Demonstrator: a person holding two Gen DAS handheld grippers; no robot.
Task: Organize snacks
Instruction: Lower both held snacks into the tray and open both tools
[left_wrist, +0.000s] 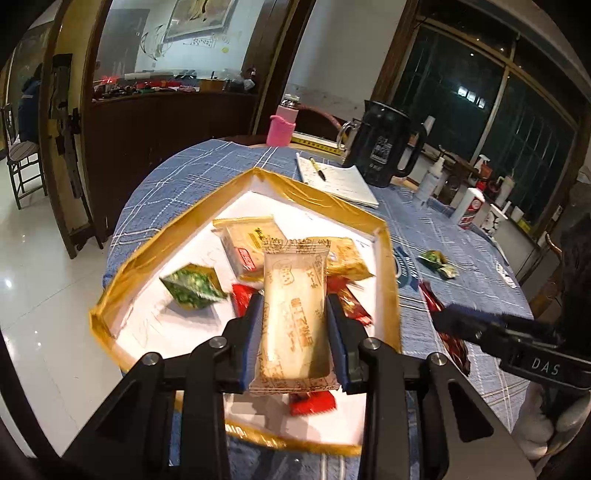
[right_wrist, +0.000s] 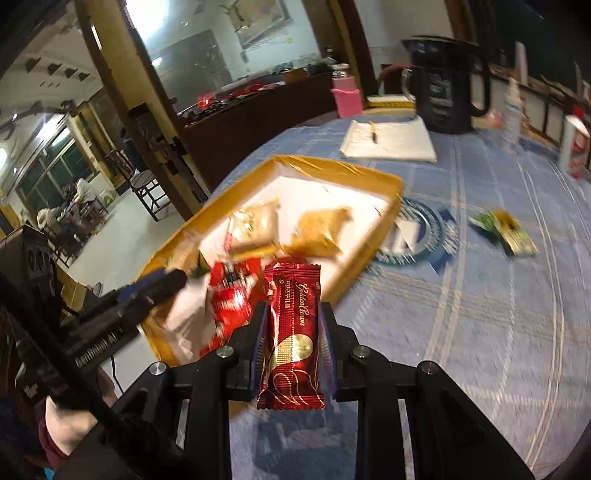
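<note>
Pinching 2 snacks: left claw (left_wrist: 295, 314) cream wafer pack (left_wrist: 293, 321), right claw (right_wrist: 293, 325) maroon bar (right_wrist: 293, 332).

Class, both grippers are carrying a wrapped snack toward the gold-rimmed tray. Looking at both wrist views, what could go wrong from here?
1. The left gripper pinches the pale snack by its slippery wrapper sides; it may slide out early.
2. The right gripper, holding the dark red bar, is still over the tablecloth, so a release now would likely miss the tray.
3. The grippers converge and might collide.
</note>
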